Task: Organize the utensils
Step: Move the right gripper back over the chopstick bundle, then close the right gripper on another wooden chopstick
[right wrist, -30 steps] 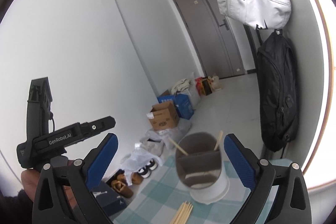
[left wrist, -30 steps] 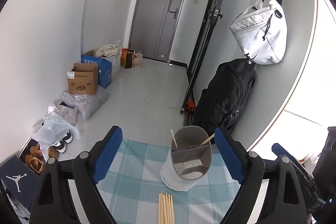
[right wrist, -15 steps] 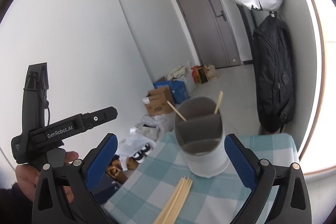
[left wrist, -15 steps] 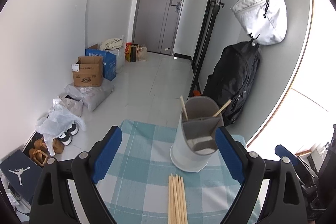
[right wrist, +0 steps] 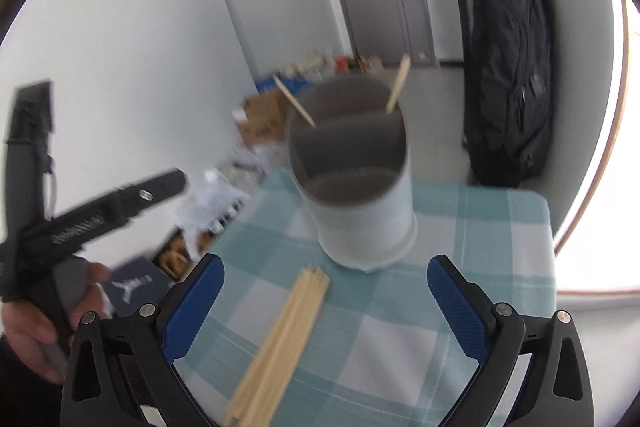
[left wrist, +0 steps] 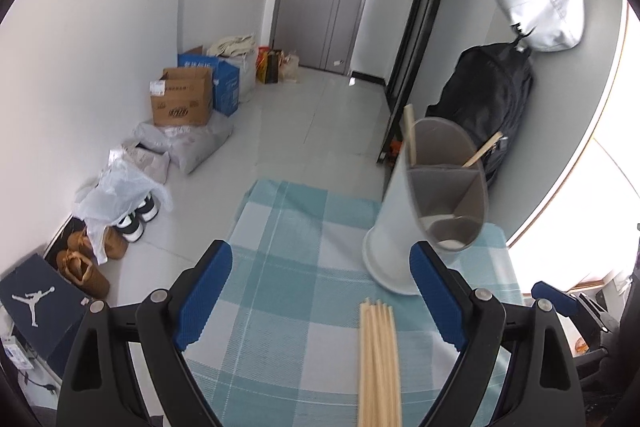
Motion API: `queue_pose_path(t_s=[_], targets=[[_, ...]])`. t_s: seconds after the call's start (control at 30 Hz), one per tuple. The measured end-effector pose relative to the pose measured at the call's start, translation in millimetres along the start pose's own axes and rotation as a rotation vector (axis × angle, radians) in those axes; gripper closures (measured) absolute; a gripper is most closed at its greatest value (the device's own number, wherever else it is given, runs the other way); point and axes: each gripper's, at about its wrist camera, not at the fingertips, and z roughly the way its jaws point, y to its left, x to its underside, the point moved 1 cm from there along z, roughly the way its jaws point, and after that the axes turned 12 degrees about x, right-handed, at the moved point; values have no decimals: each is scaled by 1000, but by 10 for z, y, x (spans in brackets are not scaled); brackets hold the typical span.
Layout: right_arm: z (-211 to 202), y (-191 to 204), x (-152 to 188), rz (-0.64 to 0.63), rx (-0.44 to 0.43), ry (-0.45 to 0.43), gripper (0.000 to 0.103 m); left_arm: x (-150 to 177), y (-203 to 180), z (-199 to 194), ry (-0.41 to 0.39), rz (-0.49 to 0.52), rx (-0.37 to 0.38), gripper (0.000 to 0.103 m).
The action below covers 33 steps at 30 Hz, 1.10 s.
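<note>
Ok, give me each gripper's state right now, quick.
Left gripper: open, empty, above the checked cloth.
Right gripper: open, empty, the loose chopsticks lying below its jaws, untouched.

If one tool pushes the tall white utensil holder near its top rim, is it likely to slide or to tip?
The utensil holder looks tall for its base, so a high push would probably tip it rather than slide it. It holds only two chopsticks, so it is likely light. The checked tablecloth under it may grip or wrinkle, which would add to the tipping risk.
</note>
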Motion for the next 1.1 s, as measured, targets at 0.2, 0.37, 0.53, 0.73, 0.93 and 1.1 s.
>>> queue_pose_path(t_s=[0.2,0.37,0.53,0.73,0.93,1.1], targets=[[438,46,82,11,-16,187,14,15,182,100,70,-57,-8,15],[815,119,167,7,-4,330,40,37,214,123,92,-54,-34,15],[1081,198,168,-16,33,398,54,59,277,109,102,-76,-42,15],[1253,248,145,-59,100,448,68,61,412,126,111,-107,-40,15],[1242,422,117,-155,168,471,76,55,452,125,115,-133,-35,15],[1246,521,103,-203,215,485,76,55,495,121,119,-159,-28,15]])
